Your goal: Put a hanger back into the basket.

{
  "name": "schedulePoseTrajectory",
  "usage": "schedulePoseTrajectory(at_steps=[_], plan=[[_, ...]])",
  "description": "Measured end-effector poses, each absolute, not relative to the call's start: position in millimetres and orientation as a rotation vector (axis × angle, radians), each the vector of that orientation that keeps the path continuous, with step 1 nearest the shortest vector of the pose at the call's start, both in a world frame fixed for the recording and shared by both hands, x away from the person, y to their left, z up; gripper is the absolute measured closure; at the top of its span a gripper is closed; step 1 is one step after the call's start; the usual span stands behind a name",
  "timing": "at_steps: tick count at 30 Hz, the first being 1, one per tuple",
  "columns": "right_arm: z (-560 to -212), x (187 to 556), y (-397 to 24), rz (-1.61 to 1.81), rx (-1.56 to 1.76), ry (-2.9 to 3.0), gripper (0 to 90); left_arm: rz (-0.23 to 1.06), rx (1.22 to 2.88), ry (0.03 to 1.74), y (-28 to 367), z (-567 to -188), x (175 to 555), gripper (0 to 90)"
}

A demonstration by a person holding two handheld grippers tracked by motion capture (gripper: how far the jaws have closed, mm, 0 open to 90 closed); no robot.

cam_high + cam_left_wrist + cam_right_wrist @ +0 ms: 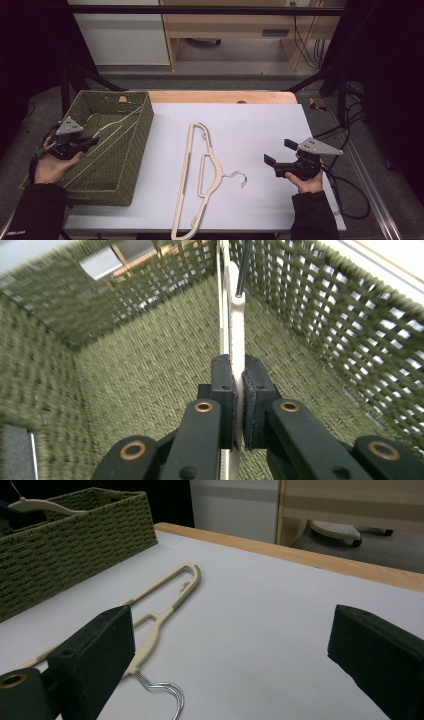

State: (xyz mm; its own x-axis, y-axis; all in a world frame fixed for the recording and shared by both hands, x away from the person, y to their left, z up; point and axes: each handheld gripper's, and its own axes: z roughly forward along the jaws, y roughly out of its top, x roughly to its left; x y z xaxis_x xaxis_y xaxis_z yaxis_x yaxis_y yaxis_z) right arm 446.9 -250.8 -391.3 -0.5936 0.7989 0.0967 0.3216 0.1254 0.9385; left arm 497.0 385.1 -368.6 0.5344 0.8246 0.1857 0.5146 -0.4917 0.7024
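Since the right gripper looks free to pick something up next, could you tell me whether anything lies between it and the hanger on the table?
Nothing visible does. The right gripper hangs open above bare white table, and the hanger lies flat to its left, its metal hook nearest the jaws. The basket stands beyond the hanger.

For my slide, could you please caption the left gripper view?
Left gripper jaws shut on a cream plastic hanger, held inside the green woven basket.

The high view is dimly lit with dark edges; the wicker basket [125, 365] weave is blurred near the left claw
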Motion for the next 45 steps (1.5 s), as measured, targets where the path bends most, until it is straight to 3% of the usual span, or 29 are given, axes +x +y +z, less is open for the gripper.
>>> schedulePoseTrajectory(at_steps=[14, 25, 37, 45], plan=[[-392.4, 446.9, -248.6, 1.473, 1.081, 1.984, 5.6, 0.535, 2.258, 1.078, 369.5, -381.2, 494.5, 78.2], [-394.1, 448.0, -246.3, 1.472, 1.075, 1.996, 5.6, 0.496, 2.296, 1.092, 361.1, -390.4, 491.5, 73.2], [-394.8, 448.2, -241.8, 1.469, 1.061, 2.017, 5.8, 0.506, 2.315, 1.104, 360.2, -387.6, 488.8, 66.3], [-392.5, 447.0, -241.4, 1.480, 1.048, 2.017, 5.9, 0.569, 2.180, 1.063, 369.5, -363.5, 472.8, 54.5]])
